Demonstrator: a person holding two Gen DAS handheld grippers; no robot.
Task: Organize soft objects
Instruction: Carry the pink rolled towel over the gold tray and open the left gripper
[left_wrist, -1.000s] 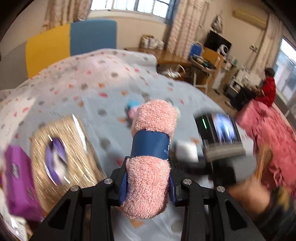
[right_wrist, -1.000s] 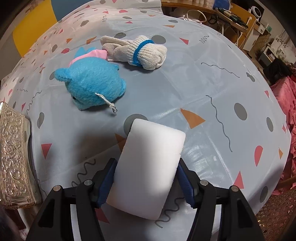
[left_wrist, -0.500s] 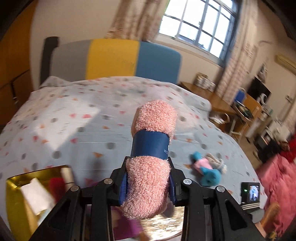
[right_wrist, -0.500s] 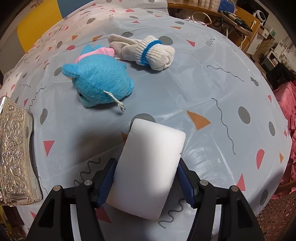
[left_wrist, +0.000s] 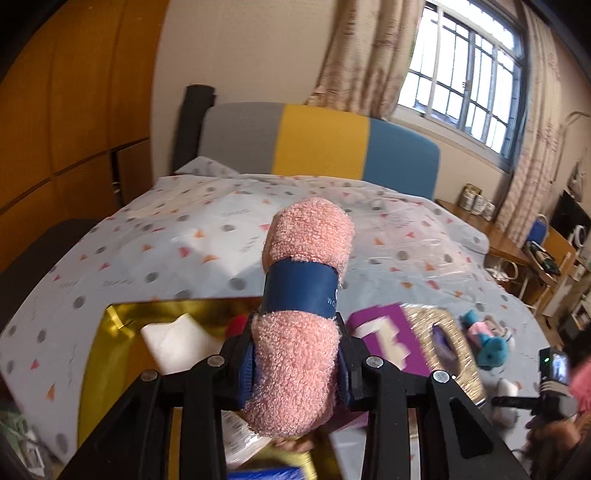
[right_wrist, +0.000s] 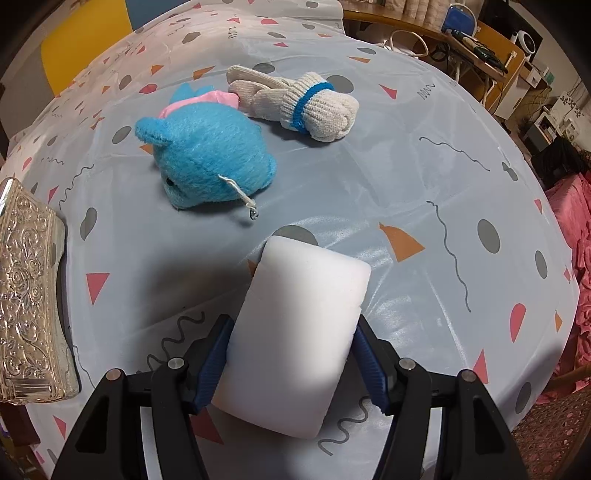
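My left gripper (left_wrist: 297, 360) is shut on a rolled pink towel (left_wrist: 301, 332) with a dark blue band, held up over a gold box (left_wrist: 110, 354) on the bed. Inside the box lie a white sponge (left_wrist: 177, 343) and something red (left_wrist: 238, 325). My right gripper (right_wrist: 291, 354) is shut on a white sponge block (right_wrist: 299, 332), pointing down above the patterned bed cover (right_wrist: 424, 166). A blue plush toy (right_wrist: 210, 162) and a rolled cream glove with a blue band (right_wrist: 306, 103) lie on the cover beyond it.
A silver embossed lid (right_wrist: 27, 291) lies at the left edge of the right wrist view. A purple pack (left_wrist: 388, 339) and the glittery lid (left_wrist: 443, 347) sit right of the gold box. A headboard (left_wrist: 317, 144) backs the bed; a desk (left_wrist: 495, 236) stands at right.
My left gripper has swung left with the pink towel, from over the lid and purple pack to over the gold box. The right gripper has stayed put, still gripping the sponge.
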